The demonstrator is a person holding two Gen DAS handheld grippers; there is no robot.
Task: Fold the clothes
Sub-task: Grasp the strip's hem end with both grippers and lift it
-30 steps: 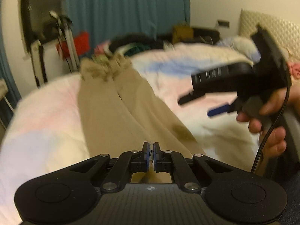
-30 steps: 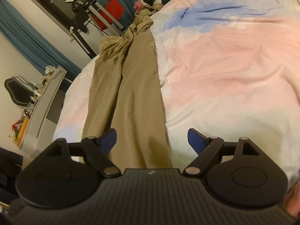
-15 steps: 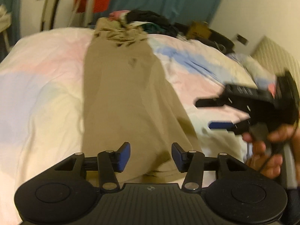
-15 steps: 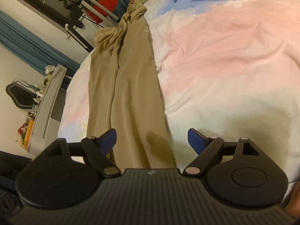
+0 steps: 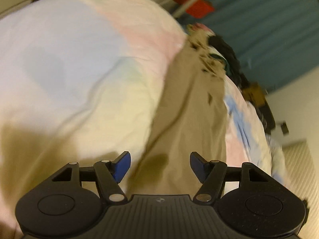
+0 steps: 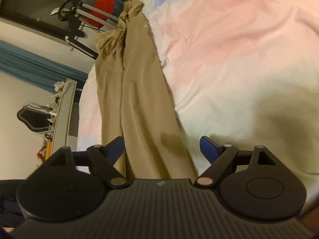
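Since a second ago left gripper (image 5: pixel 159 166) has unclamped and swung left; both tongs now released, holding nothing. Right gripper (image 6: pixel 162 149) hovers spread over near end of khaki trousers (image 6: pixel 137 91), laid lengthwise on pastel duvet (image 6: pixel 239 49). Risk: pinching duvet with the cloth, or one layer only, skewing the fold. Bunched far end abuts clothes pile (image 5: pixel 225 47); exercise machine (image 6: pixel 79 18) beyond.
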